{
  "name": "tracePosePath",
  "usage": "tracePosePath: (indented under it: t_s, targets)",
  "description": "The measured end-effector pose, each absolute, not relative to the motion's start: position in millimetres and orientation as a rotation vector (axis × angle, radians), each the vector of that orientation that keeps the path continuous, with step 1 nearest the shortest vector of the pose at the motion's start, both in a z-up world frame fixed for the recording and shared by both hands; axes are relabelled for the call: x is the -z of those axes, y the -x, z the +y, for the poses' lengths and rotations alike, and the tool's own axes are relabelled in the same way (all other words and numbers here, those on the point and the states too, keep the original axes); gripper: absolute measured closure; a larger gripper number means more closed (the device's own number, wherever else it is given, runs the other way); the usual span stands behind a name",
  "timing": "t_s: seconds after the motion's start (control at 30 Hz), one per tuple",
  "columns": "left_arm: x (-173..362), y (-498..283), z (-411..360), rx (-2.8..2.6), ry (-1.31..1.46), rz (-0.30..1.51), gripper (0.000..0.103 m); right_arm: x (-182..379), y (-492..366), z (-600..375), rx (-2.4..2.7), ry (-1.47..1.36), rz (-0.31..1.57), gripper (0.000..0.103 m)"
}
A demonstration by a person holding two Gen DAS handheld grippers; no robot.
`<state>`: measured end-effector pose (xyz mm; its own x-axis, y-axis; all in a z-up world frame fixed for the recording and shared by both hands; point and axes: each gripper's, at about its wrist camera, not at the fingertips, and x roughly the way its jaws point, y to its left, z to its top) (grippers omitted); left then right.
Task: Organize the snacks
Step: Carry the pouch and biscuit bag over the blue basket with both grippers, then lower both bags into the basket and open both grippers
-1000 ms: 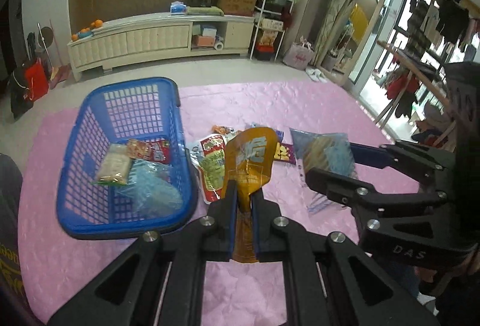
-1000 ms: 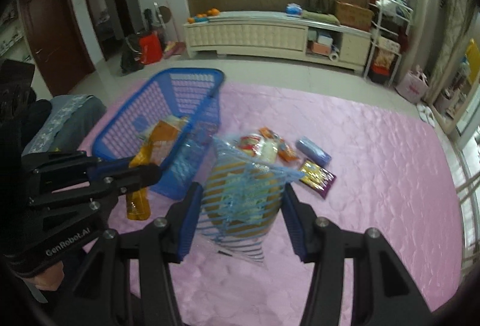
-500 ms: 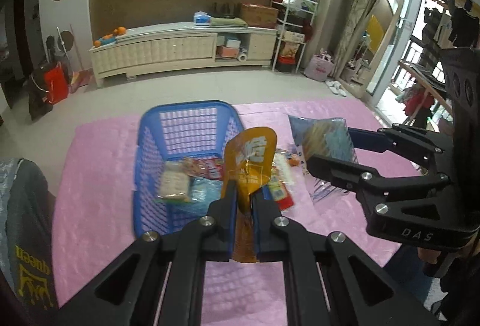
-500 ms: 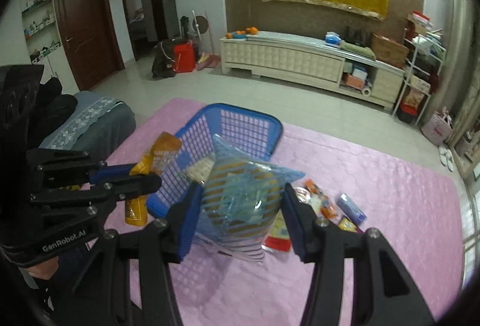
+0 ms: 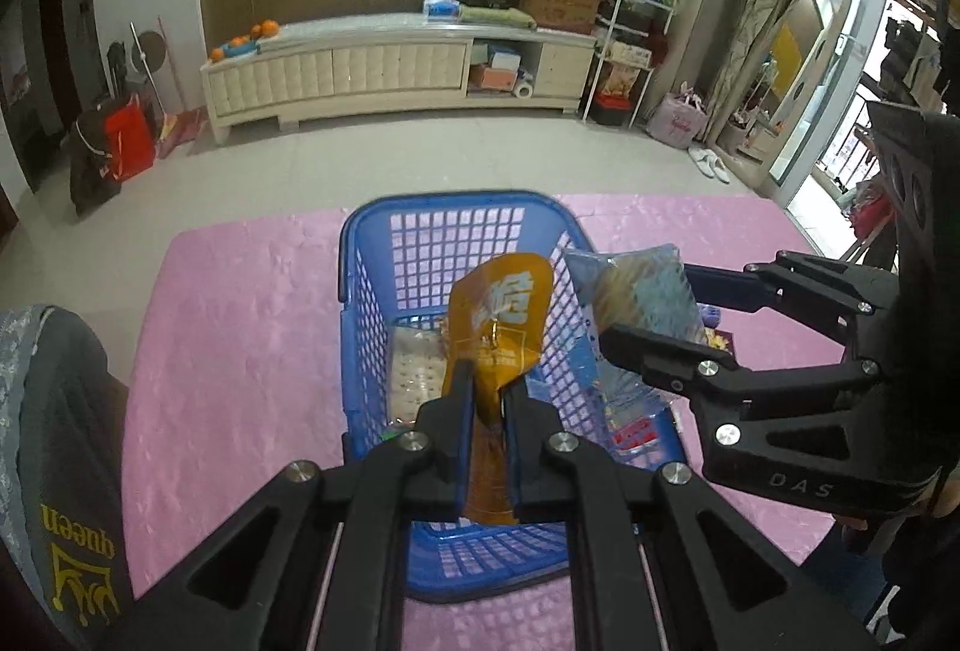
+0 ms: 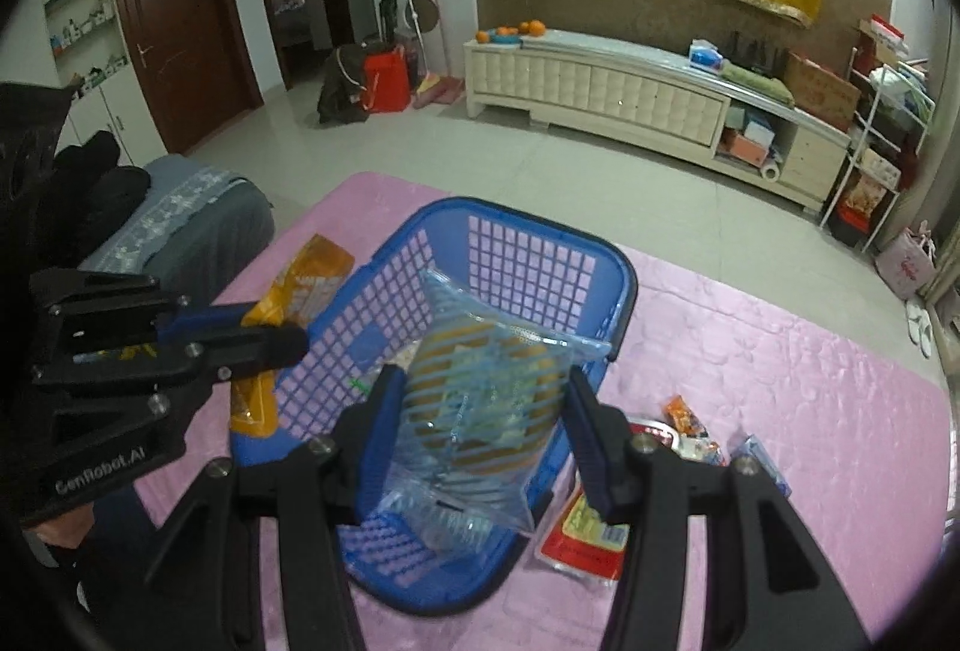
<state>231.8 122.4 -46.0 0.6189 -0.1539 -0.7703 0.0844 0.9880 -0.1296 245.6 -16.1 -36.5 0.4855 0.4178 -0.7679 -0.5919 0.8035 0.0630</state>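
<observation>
My left gripper [image 5: 485,399] is shut on an orange snack packet [image 5: 501,318], held upright over the blue mesh basket [image 5: 366,291]. My right gripper [image 6: 477,438] is shut on a clear blue-striped snack bag [image 6: 480,399], which hangs above the same basket [image 6: 540,255]. In the left wrist view the right gripper [image 5: 654,318] and its striped bag [image 5: 636,285] hover at the basket's right rim. In the right wrist view the left gripper [image 6: 282,333] holds the orange packet [image 6: 306,279] just outside the basket's left wall. A pale snack pack [image 5: 414,369] lies inside the basket.
The basket stands on a pink quilted surface [image 6: 810,399]. Several loose snack packets lie right of it, among them a red one [image 6: 591,531] and a small orange one [image 6: 684,414]. A grey cushion [image 6: 180,225] borders the left edge. A person's dark sleeve [image 5: 60,447] shows at lower left.
Both grippers have carried their packets leftward from the loose snack pile to above the basket. Neither grip has changed.
</observation>
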Motion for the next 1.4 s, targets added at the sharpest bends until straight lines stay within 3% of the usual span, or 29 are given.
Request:
tracePosePath:
  t_s: [0.4,0.73,0.77,0.87,1.4]
  targets:
    - [89.1,-249.6,136.6,0.135,0.146,0.983,0.095,81.6,-263.2,-3.0,-0.619,0.241,0.999,0.046]
    - [67.5,-230.7,147.7,0.118,0.149,0.937,0.094,79.2,-240.4,11.9,-0.758,0.224,1.037,0.045]
    - [66.2,-228.8,147.8,0.115,0.144,0.933,0.094,80.1,-239.7,15.8,-0.775,0.218,1.043,0.043]
    - [62.9,-221.2,154.9,0.100,0.138,0.927,0.094,81.6,-238.5,20.7,-0.814,0.193,1.059,0.014]
    - [60.3,-227.4,136.2,0.128,0.122,0.925,0.093,59.8,-234.7,-0.3,-0.646,0.258,0.958,0.012]
